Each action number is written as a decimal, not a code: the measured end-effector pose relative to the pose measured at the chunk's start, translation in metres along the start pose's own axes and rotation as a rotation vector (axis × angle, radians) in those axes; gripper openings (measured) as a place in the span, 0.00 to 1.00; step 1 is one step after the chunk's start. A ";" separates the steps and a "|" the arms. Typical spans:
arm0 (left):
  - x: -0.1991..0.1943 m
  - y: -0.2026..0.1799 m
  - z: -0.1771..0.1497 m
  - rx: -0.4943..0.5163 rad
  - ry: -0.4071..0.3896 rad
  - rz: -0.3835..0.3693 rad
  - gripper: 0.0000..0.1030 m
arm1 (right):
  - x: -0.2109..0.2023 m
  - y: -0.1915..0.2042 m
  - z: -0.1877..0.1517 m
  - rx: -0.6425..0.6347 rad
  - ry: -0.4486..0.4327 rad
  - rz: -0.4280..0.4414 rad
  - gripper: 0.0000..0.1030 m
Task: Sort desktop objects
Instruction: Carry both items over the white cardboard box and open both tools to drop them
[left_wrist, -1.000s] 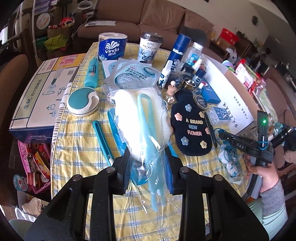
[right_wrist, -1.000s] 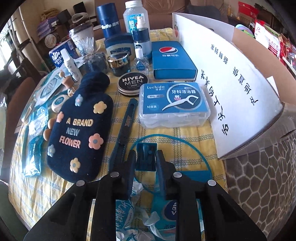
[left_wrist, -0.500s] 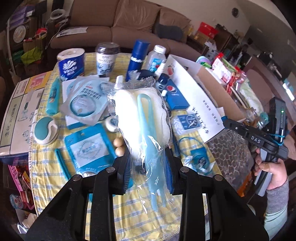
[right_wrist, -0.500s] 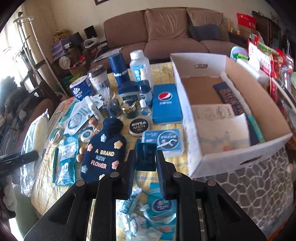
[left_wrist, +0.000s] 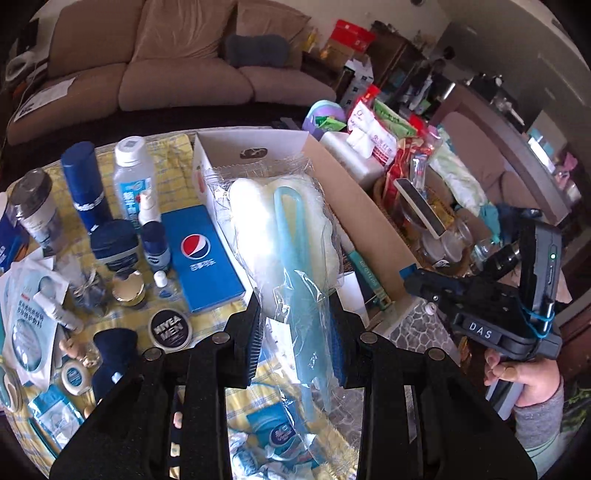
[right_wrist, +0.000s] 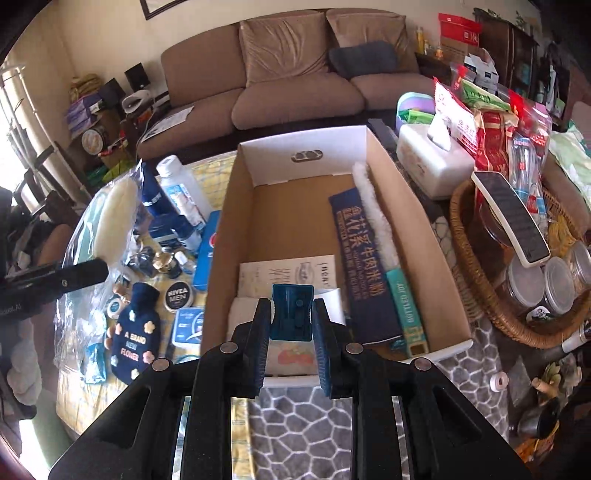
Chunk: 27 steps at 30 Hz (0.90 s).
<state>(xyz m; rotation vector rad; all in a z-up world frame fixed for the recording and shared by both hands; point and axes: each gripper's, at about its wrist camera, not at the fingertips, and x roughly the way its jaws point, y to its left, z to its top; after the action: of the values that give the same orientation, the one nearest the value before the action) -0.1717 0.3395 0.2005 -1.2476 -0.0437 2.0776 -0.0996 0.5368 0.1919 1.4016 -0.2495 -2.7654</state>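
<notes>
My left gripper (left_wrist: 297, 339) is shut on a clear plastic bag holding a white fluffy duster with a light blue handle (left_wrist: 291, 258), raised above the table near the cardboard box (left_wrist: 354, 206). My right gripper (right_wrist: 291, 325) is shut on a small teal plastic clip (right_wrist: 292, 314) and hovers over the near end of the open box (right_wrist: 229, 206). The box holds a dark blue packet (right_wrist: 358, 254), a white duster, a teal stick and papers. The bagged duster also shows in the right wrist view (right_wrist: 114, 218), at the left.
Toiletries crowd the yellow checked tablecloth (left_wrist: 173, 158): a Pepsi box (left_wrist: 201, 254), a Nivea tin (left_wrist: 170, 328), bottles, a navy hot-water bag (right_wrist: 135, 339). A wicker basket (right_wrist: 476, 291) with jars and a tissue box (right_wrist: 428, 158) stand right of the box. A sofa is behind.
Both grippers rose and swung right toward the box. The left carried the bagged duster off the table; the right carried the teal clip from the tablecloth to above the box.
</notes>
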 end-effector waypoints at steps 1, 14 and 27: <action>0.013 -0.008 0.007 -0.001 0.017 -0.008 0.28 | 0.005 -0.008 0.002 -0.004 0.011 -0.012 0.21; 0.217 -0.096 0.034 -0.136 0.203 -0.082 0.28 | 0.007 -0.095 0.003 0.036 -0.014 -0.097 0.21; 0.217 -0.081 0.024 -0.206 0.270 -0.062 0.57 | 0.008 -0.114 -0.002 0.056 -0.050 -0.052 0.21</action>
<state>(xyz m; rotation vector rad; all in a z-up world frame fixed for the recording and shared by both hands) -0.2084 0.5338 0.0778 -1.6212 -0.1749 1.8718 -0.0984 0.6483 0.1663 1.3717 -0.2979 -2.8596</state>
